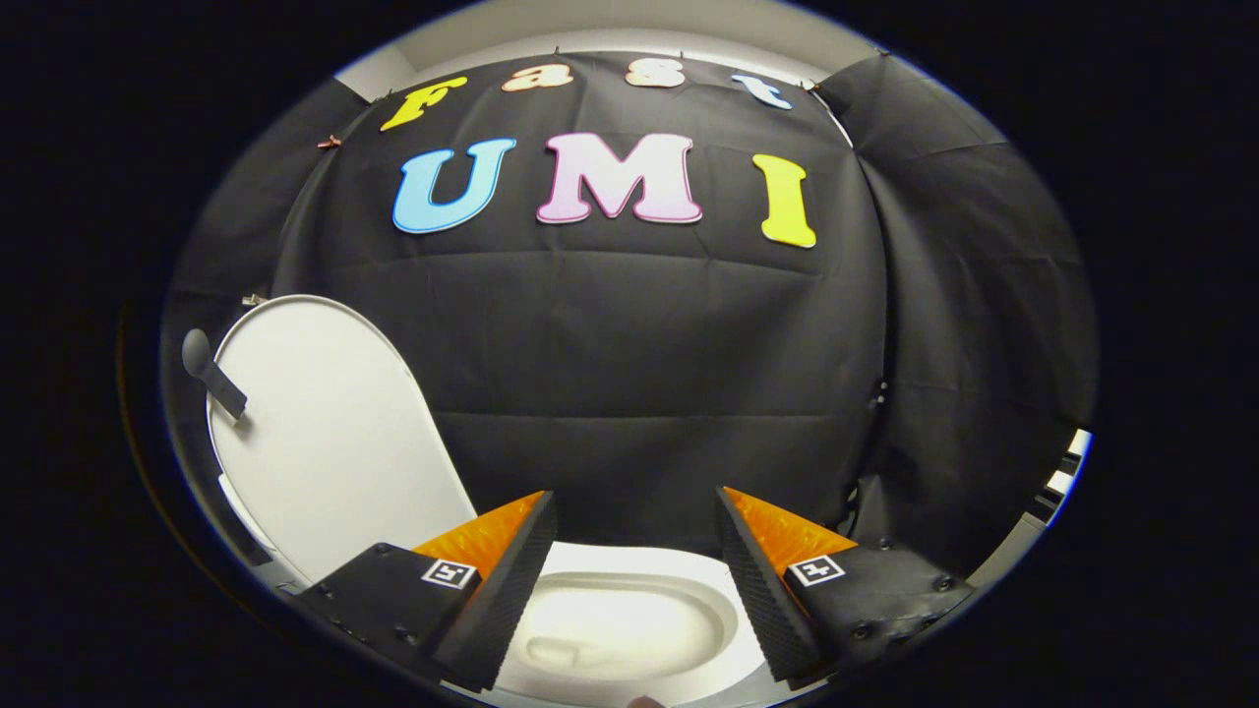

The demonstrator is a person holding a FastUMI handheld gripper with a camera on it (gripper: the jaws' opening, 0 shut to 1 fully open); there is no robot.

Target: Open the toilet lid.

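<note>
The toilet lid (329, 433) is standing raised, leaning back against the black cloth wall (639, 374), and it is lying off to the left of the gripper (634, 570), well apart from both fingers. Its long axis is running upward from the hinge end, tilting a little leftward, with its pale inner face turned toward the camera. A dark handle tab (211, 374) is sticking out from the lid's left edge. The toilet bowl (620, 619) is sitting open directly below and between the fingers, with its rim just ahead of them.

The gripper's 2 fingers are spreading wide apart and holding nothing; only the open bowl is showing in the gap between them.

Judging from how things lie, the lid is already up, so any coming move would turn on the lid being left of the fingers, not ahead.

Counted: 1 lid, 1 bowl, 1 handle tab, 1 gripper with 2 fingers.
</note>
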